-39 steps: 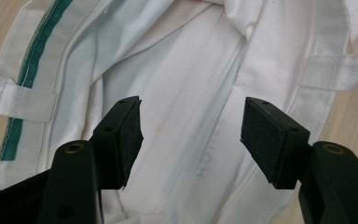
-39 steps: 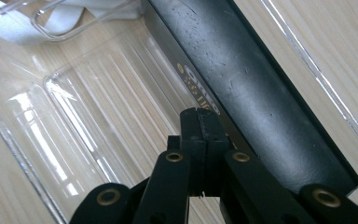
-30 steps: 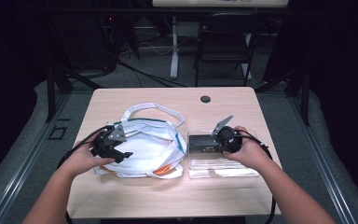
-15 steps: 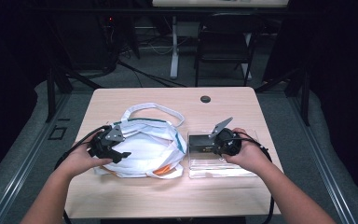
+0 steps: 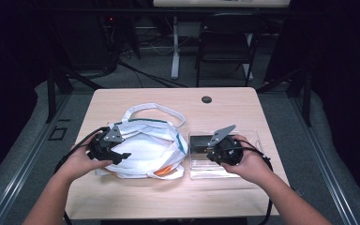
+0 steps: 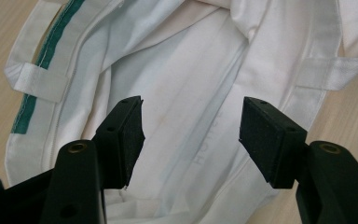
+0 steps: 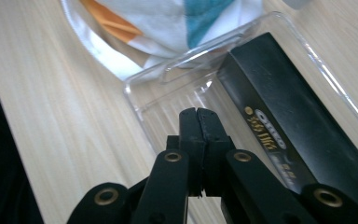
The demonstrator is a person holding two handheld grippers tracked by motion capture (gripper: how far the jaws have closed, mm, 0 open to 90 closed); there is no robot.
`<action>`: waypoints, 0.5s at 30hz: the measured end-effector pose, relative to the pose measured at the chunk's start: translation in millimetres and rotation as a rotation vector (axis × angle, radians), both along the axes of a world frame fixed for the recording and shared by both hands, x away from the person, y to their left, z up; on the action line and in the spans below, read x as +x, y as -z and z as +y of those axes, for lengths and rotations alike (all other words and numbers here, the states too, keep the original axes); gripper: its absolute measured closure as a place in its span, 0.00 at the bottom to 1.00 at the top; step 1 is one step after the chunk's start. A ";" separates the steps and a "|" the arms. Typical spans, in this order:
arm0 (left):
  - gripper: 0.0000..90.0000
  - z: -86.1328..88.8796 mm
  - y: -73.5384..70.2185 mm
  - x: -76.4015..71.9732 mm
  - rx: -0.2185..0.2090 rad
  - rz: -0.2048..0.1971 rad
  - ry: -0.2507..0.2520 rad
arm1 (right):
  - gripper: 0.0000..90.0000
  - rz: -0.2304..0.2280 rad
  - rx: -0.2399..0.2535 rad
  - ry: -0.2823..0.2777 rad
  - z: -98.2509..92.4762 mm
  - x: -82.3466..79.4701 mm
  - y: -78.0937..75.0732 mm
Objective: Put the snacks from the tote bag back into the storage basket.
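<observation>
Hovering over the white bag [image 6: 186,93], the left tool [image 6: 191,135] gapes wide — right tool [image 7: 199,122], pressed together, sits above the clear tray [image 7: 177,93] near the tabletop's [image 5: 168,197] right edge.

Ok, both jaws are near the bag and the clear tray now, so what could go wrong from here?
1. The left gripper hangs open over the white bag; closing here could pinch loose cloth instead of the rim or a handle.
2. The right gripper is shut over the clear tray, beside the black box; a push could slide the light tray or tip the box.
</observation>
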State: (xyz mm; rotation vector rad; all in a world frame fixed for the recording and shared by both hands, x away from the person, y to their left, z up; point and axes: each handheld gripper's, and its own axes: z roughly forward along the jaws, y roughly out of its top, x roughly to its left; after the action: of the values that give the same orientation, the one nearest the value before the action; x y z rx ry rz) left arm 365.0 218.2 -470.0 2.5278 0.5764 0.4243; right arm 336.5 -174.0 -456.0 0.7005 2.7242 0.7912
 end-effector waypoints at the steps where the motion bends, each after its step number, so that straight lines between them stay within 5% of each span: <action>1: 0.44 0.4 0.4 -1.0 -0.004 -0.002 -0.006 | 1.00 -0.002 0.005 -0.003 1.6 -3.0 0.2; 15: 0.46 6.1 -6.4 -17.3 -0.066 -0.028 -0.097 | 0.99 -0.022 0.057 -0.050 18.0 -31.9 -1.8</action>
State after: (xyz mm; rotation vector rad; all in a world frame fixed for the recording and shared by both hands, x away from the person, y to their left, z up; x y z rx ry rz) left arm 347.7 224.3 -463.6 2.4346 0.6925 0.4677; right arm 304.6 -156.0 -454.3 0.6336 2.7189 0.8859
